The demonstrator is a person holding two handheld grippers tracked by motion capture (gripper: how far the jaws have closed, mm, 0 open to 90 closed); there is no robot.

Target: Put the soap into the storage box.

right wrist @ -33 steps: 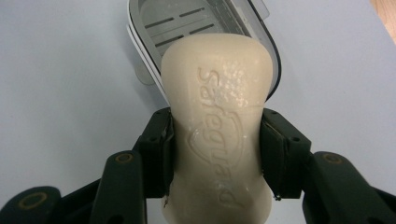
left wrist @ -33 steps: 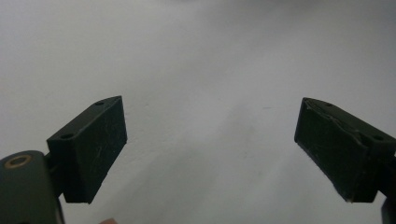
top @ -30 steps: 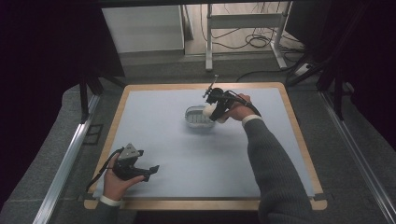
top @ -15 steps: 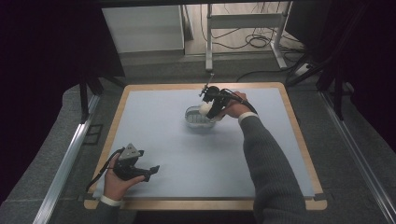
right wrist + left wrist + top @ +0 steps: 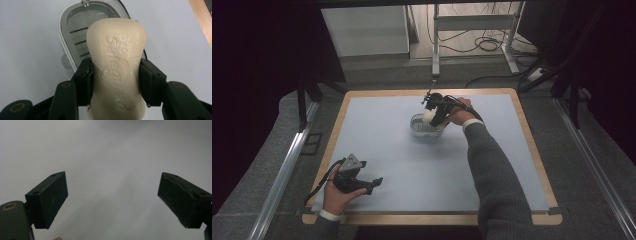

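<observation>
Pale blue mat point(image 5: 382, 145) is lying beneath both tongs. The grey soap dish point(image 5: 75, 32) is sitting just below the right gripper point(image 5: 115, 82), whose jaws are clamping the cream soap bar point(image 5: 116, 62) at its waist: stiff, light, probably slippery. The left gripper point(image 5: 112, 197) is gaping apart, empty.

One bar of soap point(image 5: 116, 72) is counted, one soap dish point(image 5: 75, 30) and one table point(image 5: 377, 150) — and two grippers, left gripper point(image 5: 112, 202) and right gripper point(image 5: 116, 82).
</observation>
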